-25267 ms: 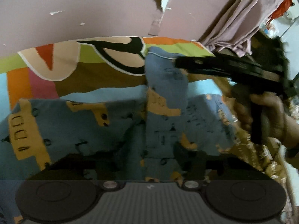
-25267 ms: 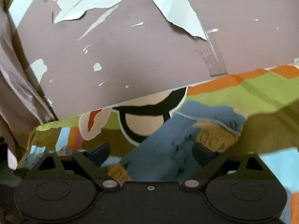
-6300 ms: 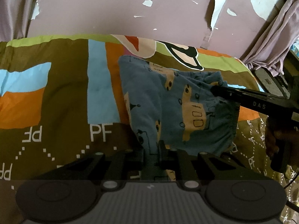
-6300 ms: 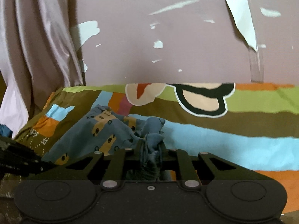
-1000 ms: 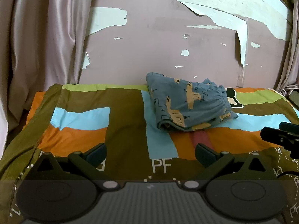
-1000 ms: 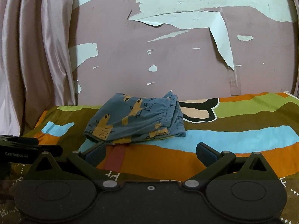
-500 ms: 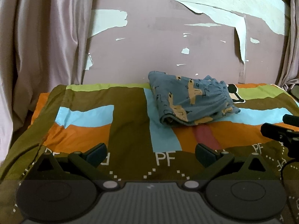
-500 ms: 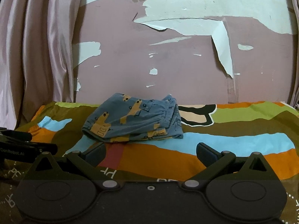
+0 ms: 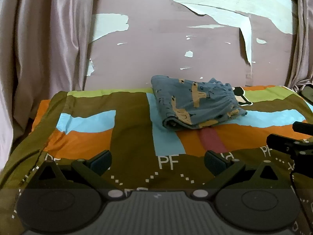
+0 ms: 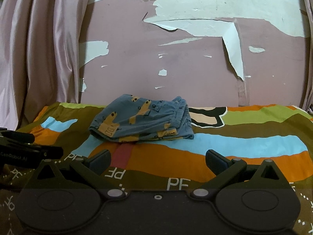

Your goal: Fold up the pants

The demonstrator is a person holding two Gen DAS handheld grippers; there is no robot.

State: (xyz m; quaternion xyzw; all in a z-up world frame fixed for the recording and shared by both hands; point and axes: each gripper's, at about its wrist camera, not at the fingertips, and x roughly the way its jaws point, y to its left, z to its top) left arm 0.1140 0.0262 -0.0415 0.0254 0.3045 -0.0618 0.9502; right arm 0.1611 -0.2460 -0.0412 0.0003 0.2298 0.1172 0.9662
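Both grippers stand with jaws spread wide and empty: the left gripper [image 9: 157, 159] low in its frame, the right gripper [image 10: 158, 159] likewise. The pants [image 9: 195, 105] lie as a folded bundle on the bedspread [image 9: 131, 137], just above centre in both views, near the peeling wall [image 10: 185, 68] and well apart from either tool. Folding looks finished. The risk I see is the bundle loosening: its right edge shows bunched layers, so any nudge or tug on the bedspread could let the top fold slide open.
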